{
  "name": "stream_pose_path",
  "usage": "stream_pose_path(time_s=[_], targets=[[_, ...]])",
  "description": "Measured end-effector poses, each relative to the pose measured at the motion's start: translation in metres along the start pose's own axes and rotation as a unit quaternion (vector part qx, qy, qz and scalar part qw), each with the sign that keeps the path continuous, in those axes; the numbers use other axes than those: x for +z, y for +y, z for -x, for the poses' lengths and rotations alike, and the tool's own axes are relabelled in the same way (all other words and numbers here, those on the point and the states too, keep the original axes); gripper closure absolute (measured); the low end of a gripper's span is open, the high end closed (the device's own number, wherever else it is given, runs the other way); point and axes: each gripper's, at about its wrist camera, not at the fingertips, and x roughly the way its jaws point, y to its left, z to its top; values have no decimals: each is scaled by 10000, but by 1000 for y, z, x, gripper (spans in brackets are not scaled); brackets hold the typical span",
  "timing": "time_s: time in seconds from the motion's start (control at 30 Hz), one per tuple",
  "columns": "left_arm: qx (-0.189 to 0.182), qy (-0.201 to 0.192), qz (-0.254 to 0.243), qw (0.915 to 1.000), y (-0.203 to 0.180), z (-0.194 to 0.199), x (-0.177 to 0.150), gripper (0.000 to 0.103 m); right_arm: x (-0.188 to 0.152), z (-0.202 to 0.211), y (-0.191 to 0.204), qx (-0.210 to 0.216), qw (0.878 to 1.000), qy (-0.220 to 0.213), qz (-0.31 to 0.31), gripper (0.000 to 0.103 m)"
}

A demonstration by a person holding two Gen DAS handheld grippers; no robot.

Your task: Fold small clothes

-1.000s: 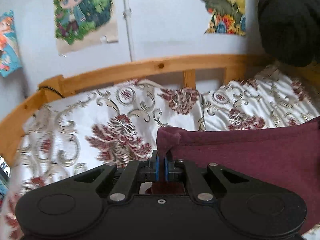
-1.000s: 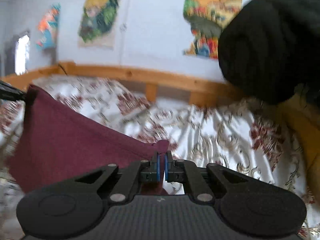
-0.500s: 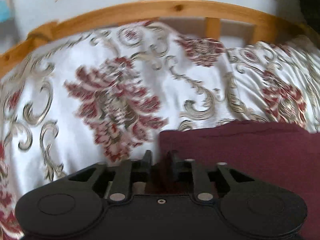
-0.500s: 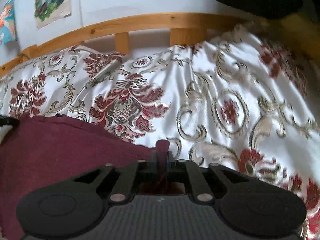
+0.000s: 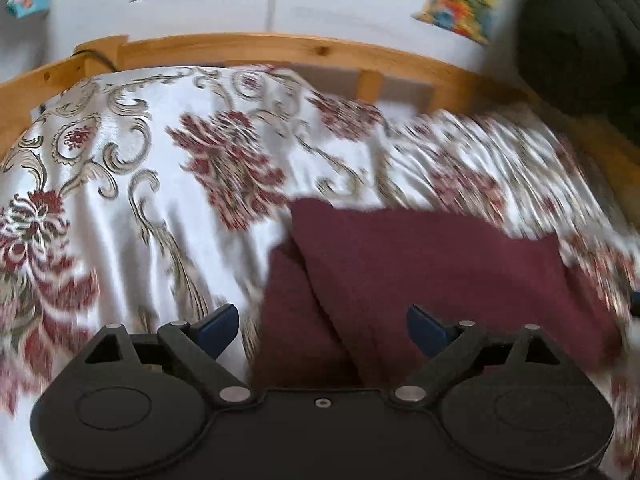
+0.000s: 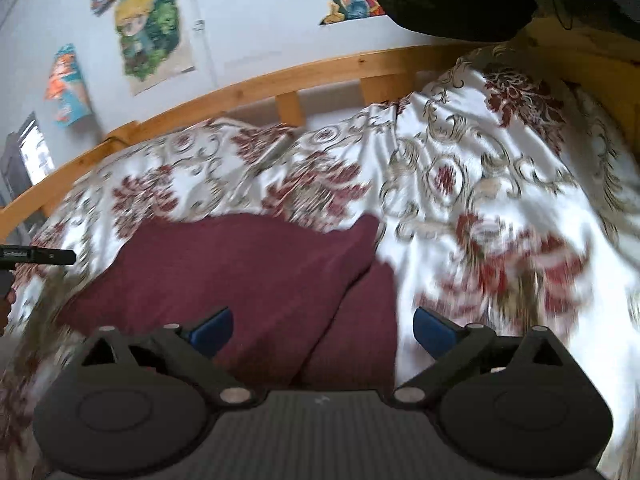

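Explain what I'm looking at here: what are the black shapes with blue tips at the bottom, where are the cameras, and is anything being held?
Each picture comes from a camera mounted on a hand-held gripper, looking forward along its jaws. The black shapes are the left gripper and right gripper; the blue tips are their pads. Both sets of jaws stand wide open and hold nothing. Ahead lies a maroon garment, folded over itself, on a floral bedspread inside a wooden bed frame. The pictures are blurred by motion.

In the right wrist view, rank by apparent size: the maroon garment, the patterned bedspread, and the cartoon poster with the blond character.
1. Patterned bedspread, covers most of the frame.
2. Maroon garment, though it lies nearest the camera, which enlarges it.
3. Cartoon poster, smallest here, but it hangs farthest away on the wall.
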Motion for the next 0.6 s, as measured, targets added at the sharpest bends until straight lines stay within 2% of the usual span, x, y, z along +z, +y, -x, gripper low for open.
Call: stream_pose_path(time_s=[0.03,0.1,0.13,0.2,0.23,0.27,0.3,0.37,0.4,0.5,0.53,0.6], targets=[[-32,18,-140,9999,-6,6,-8,17,-7,7,4,-14,10000,-35,-56,5],[-162,144,-355,9991,-19,10,-22,34,-15,11,9,87,9997,76,-200,18],[-218,240,-392,9987,-23,10,-28,40,-16,8,11,161,9996,152,-184,29],[-289,428,-377,9980,-28,5,-35,63,-15,2,14,160,9996,181,-151,42],[-221,535,-379,9976,-30,1,-38,65,-14,-1,13,159,9995,198,-200,50],[-74,584,-387,9975,-31,-3,-40,71,-14,-5,12,158,9992,232,-294,53],[18,621,-345,9975,-30,-7,-41,75,-15,-8,9,172,9986,268,-425,53],[-42,640,-91,9979,-23,-9,-42,78,-20,-15,1,330,9960,370,-745,57],[-67,652,8,9979,-21,-10,-41,85,-22,-17,-1,433,9945,413,-856,59],[-77,723,141,9973,-19,-14,-39,95,-25,-23,-4,607,9928,382,-960,80],[-55,681,300,9972,-18,-12,-39,96,-23,-25,-4,618,9928,373,-955,91],[-67,571,912,9942,-11,-6,-39,97,-15,-23,-5,533,9939,287,-920,96]])
